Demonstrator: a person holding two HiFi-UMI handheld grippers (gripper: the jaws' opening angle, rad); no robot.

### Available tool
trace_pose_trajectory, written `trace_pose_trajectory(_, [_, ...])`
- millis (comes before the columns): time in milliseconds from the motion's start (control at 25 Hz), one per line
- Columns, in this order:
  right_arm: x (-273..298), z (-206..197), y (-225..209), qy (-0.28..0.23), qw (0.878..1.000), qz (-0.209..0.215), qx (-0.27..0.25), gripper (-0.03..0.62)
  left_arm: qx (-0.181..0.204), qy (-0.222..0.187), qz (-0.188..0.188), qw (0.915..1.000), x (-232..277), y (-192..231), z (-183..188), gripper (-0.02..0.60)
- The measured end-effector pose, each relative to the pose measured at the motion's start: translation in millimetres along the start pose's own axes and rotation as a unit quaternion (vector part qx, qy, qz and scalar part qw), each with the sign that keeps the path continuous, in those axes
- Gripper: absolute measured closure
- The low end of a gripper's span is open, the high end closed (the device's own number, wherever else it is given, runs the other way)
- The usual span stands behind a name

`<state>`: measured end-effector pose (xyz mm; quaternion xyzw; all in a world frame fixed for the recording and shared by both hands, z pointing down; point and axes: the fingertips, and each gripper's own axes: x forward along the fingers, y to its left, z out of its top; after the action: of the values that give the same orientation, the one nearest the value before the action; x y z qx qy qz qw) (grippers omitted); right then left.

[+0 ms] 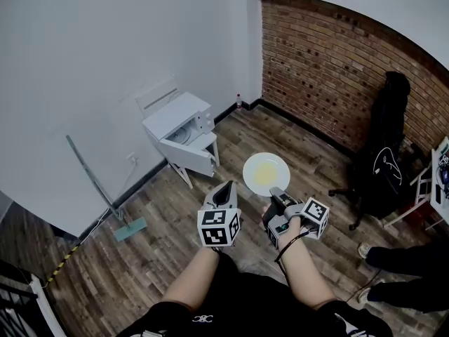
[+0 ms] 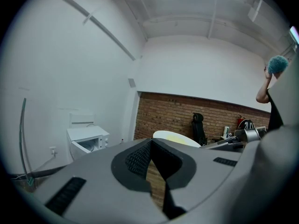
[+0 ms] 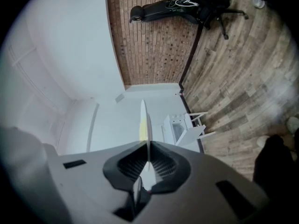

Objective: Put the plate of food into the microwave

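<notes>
One plate (image 1: 266, 174) face up; right claw (image 1: 274, 192) pinching rim

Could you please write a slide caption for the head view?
Right gripper grips a round white plate of yellow food, with the open white microwave ahead.

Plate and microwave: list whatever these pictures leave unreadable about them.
- Head view: the food on the plate is a pale yellow patch, too small to identify.
- Right gripper view: the plate sits edge-on between the right gripper's fingers, so its top surface is unseen.
- Left gripper view: the left gripper's body covers the plate's lower part.
- All views: the microwave's cavity is too small to check for contents.
</notes>
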<state>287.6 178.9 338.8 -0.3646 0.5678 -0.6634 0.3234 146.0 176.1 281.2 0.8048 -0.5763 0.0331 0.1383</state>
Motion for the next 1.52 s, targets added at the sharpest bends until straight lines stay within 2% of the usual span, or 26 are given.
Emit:
trace_pose_trajectory(360, [34,42,-5,-0.004,1.000,0.001,0.009,0.569,-0.001,-0.003,-0.023,0.9997,66,-6,13,0.591])
trace_pose_trajectory(720, [116,109,18,-0.019,1.000,-0.005,-0.008,0.571,0.002,-0.012,-0.045,0.9989,174,14,46,0.591])
trace_pose_trajectory(960, [191,145,47,-0.017,0.999,-0.006,-0.034,0.569,-0.007,-0.025,-0.040,0.9989,242,53,81,0.590])
trace_pose_trajectory(1240, [276,164,63,0.004,0.999,-0.007,-0.047,0.569,-0.018,-0.037,-0.028,0.9988,305,102,107,0.589])
trace_pose_trajectory(1520, [325,171,57,0.015,0.998,-0.015,-0.060,0.569,-0.022,-0.023,-0.011,0.9994,337,136,105,0.590])
